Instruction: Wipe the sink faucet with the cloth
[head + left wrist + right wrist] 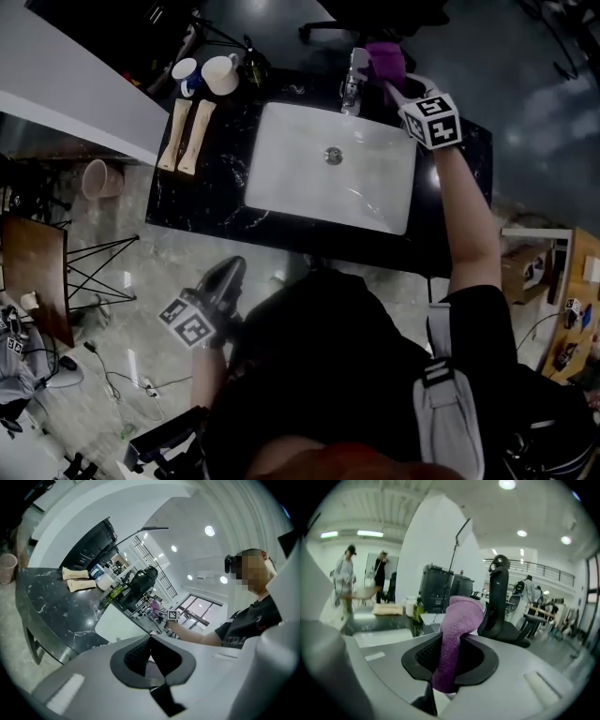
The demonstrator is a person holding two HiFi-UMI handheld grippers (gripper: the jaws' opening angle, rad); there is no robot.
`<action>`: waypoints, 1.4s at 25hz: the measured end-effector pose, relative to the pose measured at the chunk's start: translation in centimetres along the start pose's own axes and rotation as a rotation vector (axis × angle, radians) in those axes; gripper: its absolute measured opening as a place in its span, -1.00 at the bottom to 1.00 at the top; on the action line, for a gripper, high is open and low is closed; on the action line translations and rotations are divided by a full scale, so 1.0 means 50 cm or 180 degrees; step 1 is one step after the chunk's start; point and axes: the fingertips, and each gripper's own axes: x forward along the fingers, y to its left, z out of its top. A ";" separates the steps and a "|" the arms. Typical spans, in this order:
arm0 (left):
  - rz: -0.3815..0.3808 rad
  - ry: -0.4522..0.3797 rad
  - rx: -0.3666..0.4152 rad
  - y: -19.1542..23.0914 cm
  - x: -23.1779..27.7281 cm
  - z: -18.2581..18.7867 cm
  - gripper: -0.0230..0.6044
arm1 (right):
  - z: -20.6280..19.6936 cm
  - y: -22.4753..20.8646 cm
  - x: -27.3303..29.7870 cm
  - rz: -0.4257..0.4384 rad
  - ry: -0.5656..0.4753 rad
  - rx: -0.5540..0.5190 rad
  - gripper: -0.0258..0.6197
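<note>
We see a black marbled counter (187,202) with a white sink (281,169) set into it. The chrome faucet (353,80) stands at the sink's far edge. Just beside it, on its right, the right gripper (389,82) pinches a purple cloth (384,58) bunched into a thick roll. The roll's long axis runs straight out of the jaws, and its free end points toward the counter's far edge. The left gripper (228,274) hangs in front of the counter's near edge, its jaws pressed together on nothing.
</note>
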 end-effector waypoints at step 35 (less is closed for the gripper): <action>-0.2123 0.0642 -0.0597 -0.238 -0.020 -0.065 -0.20 | 0.037 0.907 -0.535 0.2174 -0.0866 0.2540 -0.62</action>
